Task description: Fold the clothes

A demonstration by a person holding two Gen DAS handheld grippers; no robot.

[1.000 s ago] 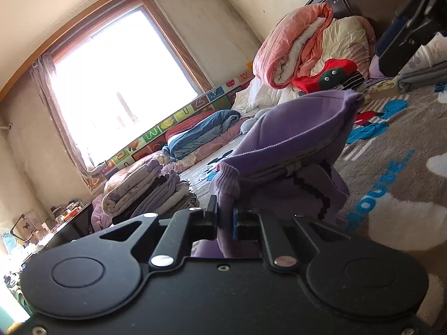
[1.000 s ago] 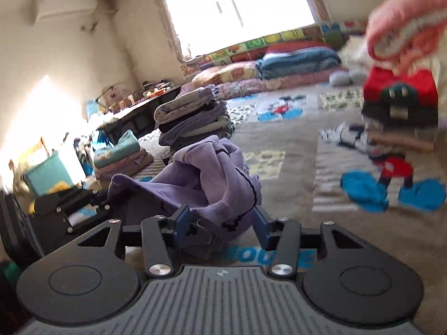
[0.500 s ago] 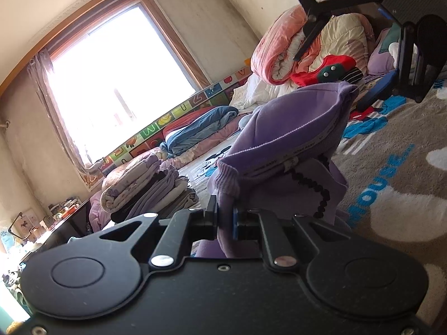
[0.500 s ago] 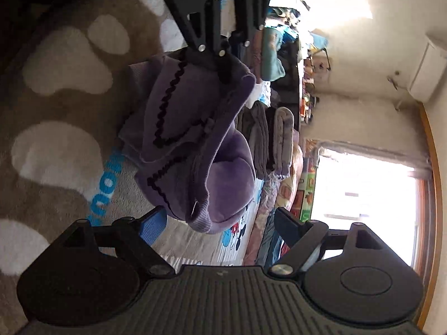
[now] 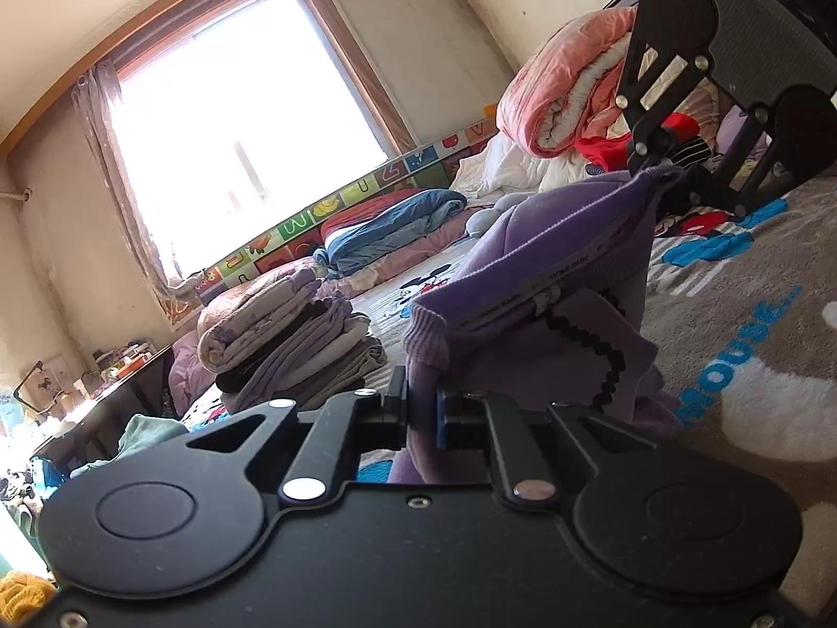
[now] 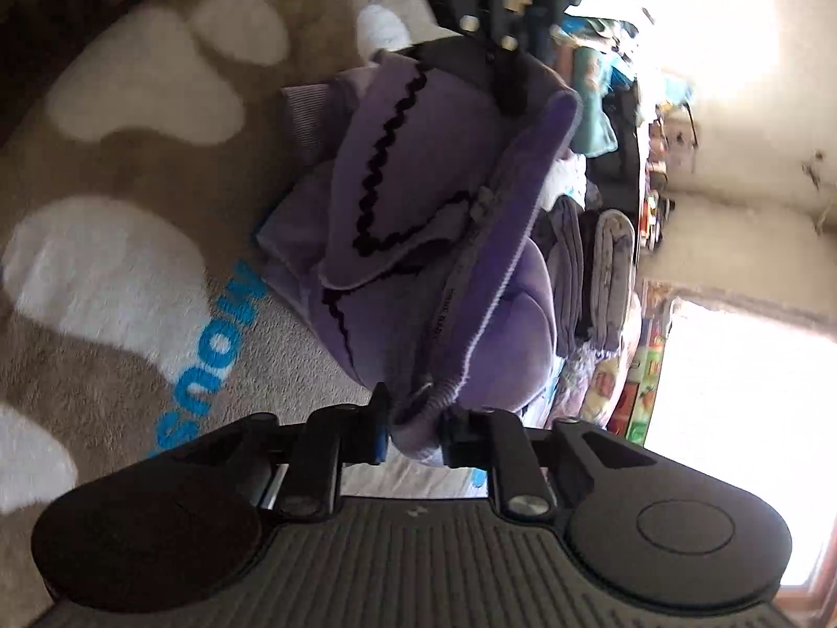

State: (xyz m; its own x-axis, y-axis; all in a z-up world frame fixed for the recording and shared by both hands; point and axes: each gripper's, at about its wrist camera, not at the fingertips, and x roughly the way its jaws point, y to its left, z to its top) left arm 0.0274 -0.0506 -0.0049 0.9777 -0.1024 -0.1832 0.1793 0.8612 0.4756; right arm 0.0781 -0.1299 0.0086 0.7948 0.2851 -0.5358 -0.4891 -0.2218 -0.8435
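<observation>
A purple garment (image 5: 565, 282) with black zigzag trim hangs bunched above the brown patterned blanket (image 5: 743, 345). My left gripper (image 5: 422, 413) is shut on its ribbed edge at one end. My right gripper (image 6: 413, 432) is shut on the ribbed edge at the other end; it also shows in the left wrist view (image 5: 664, 167), pinching the far corner. The garment (image 6: 418, 199) is stretched between the two grippers, its lower part touching the blanket (image 6: 131, 240). The left gripper shows at the top of the right wrist view (image 6: 502, 68).
A stack of folded clothes (image 5: 293, 345) stands to the left on the bed. A rolled pink quilt (image 5: 565, 94) and red toy lie at the back. A blue folded blanket (image 5: 387, 230) lies under the window. A cluttered desk (image 5: 78, 403) is at far left.
My right gripper swung round from beside the garment, rolled over, and closed on the garment's far ribbed edge. The left gripper kept its hold, and the garment now stretches between both.
</observation>
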